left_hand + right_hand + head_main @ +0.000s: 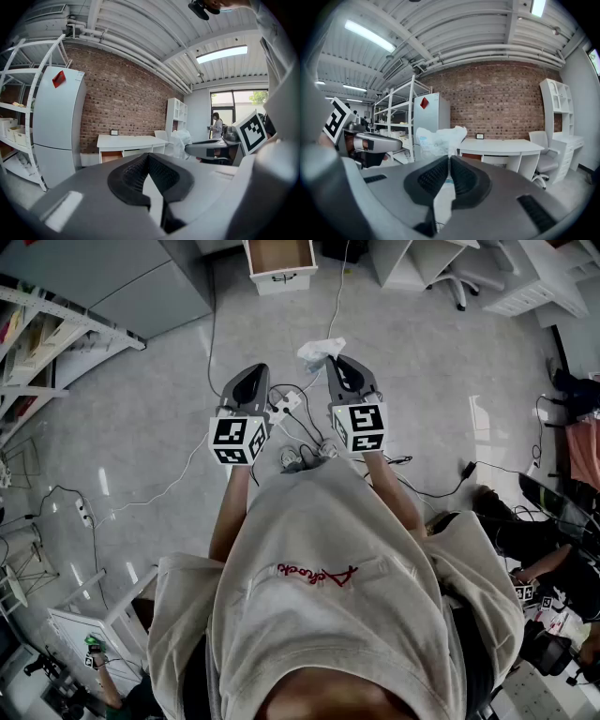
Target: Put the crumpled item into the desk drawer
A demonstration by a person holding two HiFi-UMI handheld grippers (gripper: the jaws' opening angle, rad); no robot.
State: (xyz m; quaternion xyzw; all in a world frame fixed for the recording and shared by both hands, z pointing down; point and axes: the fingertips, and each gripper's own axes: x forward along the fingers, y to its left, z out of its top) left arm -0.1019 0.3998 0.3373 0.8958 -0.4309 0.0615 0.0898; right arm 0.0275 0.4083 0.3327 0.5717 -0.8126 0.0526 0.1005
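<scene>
The crumpled item (pixel 322 352) is a white wad of paper or plastic, and my right gripper (pixel 336 363) is shut on it, held out over the floor. In the right gripper view the wad (pixel 438 138) sticks up from the closed jaws of the right gripper (pixel 449 158). My left gripper (pixel 256 371) hangs beside it, a little to the left, shut with nothing in it; its jaws (pixel 149 157) meet tip to tip. Ahead stands the white desk (pixel 127 140), whose drawer (pixel 279 260) is pulled open and shows a brown inside (pixel 111 157).
Cables and a power strip (pixel 287 404) lie on the floor under the grippers. A metal shelf rack (pixel 45 345) and a white fridge (pixel 56 125) stand left. An office chair (pixel 456 283) sits right of the desk. A person (pixel 217 126) stands by the far door.
</scene>
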